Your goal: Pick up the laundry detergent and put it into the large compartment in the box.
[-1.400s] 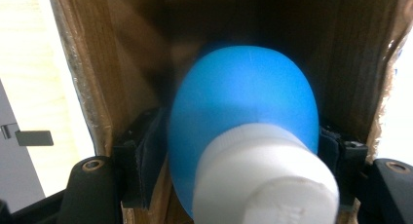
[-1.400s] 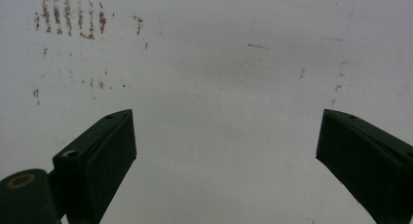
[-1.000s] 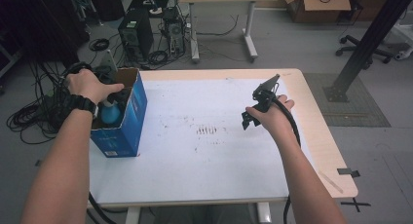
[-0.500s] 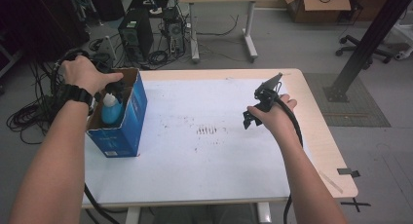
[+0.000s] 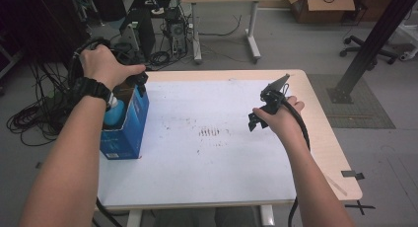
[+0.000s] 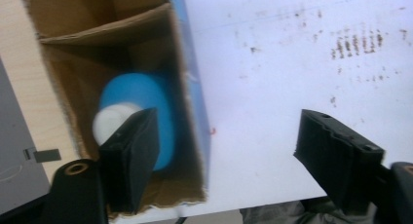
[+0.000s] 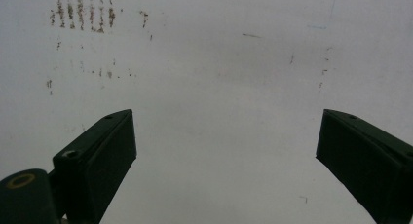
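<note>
The person's left forearm reaches up the left side of the high view, a black watch (image 5: 91, 87) on the wrist, and the left hand (image 5: 103, 64) sits above the far end of an open blue cardboard box (image 5: 127, 123) that stands at the left edge of the white-topped table (image 5: 207, 168). The left gripper (image 6: 229, 151) hangs over the box's right-hand wall with its jaws spread wide and nothing between them: in the left gripper view one jaw lies over the box's inside, the other over the bare tabletop. Inside the box, in the compartment nearer that jaw, stands a blue bottle (image 6: 139, 104) with a white cap (image 6: 109, 124), seen from above and somewhat blurred; a cardboard divider (image 6: 104, 24) sets off a second compartment beyond it. The right forearm comes in from the lower right, and the right hand (image 5: 278, 118) holds the right gripper (image 7: 224, 156) above the table's right half, well apart from the box, a black cable (image 5: 301, 133) trailing back along the arm. Its jaws too stand wide apart, holding nothing, over the white surface near a patch of brownish stain marks (image 7: 80, 12).
</note>
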### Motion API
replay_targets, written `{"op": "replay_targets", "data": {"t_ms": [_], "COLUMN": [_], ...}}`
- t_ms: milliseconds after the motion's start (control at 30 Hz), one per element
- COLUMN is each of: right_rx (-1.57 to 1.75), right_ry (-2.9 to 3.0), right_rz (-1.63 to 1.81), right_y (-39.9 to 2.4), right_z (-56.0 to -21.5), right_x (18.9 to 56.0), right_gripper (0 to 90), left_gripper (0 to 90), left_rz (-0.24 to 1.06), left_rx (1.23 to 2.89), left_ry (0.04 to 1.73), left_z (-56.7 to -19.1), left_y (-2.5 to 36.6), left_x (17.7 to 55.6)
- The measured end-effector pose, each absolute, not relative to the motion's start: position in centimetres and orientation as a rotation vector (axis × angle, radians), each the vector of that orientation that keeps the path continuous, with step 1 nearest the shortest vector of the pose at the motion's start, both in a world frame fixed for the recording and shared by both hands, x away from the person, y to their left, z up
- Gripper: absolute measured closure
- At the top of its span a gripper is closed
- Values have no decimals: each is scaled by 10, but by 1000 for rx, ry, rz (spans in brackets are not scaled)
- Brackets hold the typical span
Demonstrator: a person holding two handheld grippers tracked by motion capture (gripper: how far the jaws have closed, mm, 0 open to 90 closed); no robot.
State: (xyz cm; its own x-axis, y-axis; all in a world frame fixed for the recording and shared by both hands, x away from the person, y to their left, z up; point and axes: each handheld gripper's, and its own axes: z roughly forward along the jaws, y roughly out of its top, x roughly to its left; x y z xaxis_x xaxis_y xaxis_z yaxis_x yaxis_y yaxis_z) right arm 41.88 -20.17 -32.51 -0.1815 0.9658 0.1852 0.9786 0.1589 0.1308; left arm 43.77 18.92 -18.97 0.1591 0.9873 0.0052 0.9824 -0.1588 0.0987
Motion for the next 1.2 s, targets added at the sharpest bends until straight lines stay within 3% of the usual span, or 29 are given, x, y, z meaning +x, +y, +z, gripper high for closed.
{"op": "replay_targets", "data": {"t_ms": [600,1200], "right_rx": [-1988,-1979], "right_ry": [-2341,-2341], "right_rz": [-367,-365], "right_y": [-212,-212], "right_z": [-319,-323], "right_x": [407,402], "right_gripper": [76,75], "left_gripper": [70,49], "left_rz": [62,15], "left_rx": [2410,2450], "left_ry": [1859,1801], "left_z": [-202,-236], "left_y": [121,96], "left_x": [426,418]}}
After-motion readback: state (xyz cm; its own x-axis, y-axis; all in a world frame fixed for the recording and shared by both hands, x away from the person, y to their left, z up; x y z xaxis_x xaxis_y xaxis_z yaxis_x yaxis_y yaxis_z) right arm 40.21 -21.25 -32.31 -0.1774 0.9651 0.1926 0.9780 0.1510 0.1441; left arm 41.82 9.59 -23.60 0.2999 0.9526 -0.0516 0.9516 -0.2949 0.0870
